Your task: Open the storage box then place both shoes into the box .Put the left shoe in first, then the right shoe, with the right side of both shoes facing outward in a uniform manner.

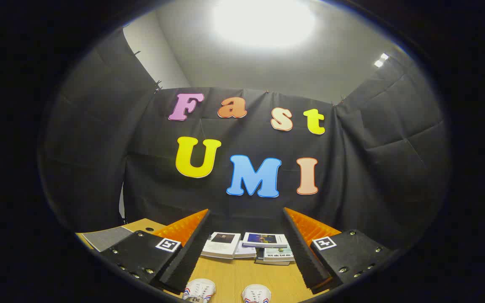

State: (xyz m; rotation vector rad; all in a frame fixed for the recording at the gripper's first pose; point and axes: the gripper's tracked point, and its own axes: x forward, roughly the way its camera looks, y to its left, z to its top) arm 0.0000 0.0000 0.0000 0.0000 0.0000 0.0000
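Observation:
My gripper is held open and level above the wooden table, its two fingers spread wide with nothing between them. Between the fingers and below them, the toes of two white shoes peek up: the left-hand shoe and the right-hand shoe, both with red and blue stripes on their sides. The rest of each shoe is cut off from sight.
Several books lie in loose stacks at the far edge of the table, against the black cloth wall. A grey pad rests on the table beyond the left finger.

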